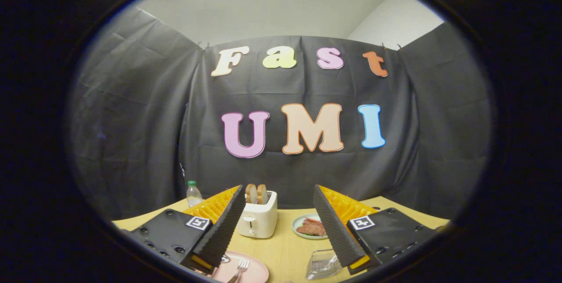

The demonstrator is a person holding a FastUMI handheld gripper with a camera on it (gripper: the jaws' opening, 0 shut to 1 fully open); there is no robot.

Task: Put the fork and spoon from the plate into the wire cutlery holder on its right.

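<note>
While the gripper hangs high above the wooden table with its fingers spread wide apart and nothing between them, the step in hand looks to be the first approach, so the sound course is to tip down toward the pink plate and centre the gap over one handle before closing. Taking the plate as landmark: the white toaster with two slices of bread stands beyond it, a small dish of food lies beyond and to its right, a clear bottle stands well beyond to its left (near the booth's cloth), and the cutlery holder sits just to its right, low by the right finger. The fork lies on the plate, tines toward the toaster, its long axis running back toward the camera and slightly leftward. The spoon shows as a glint beside the left finger; its direction cannot be told. Gripping across the fork's handle, not along it, should hold best.
</note>
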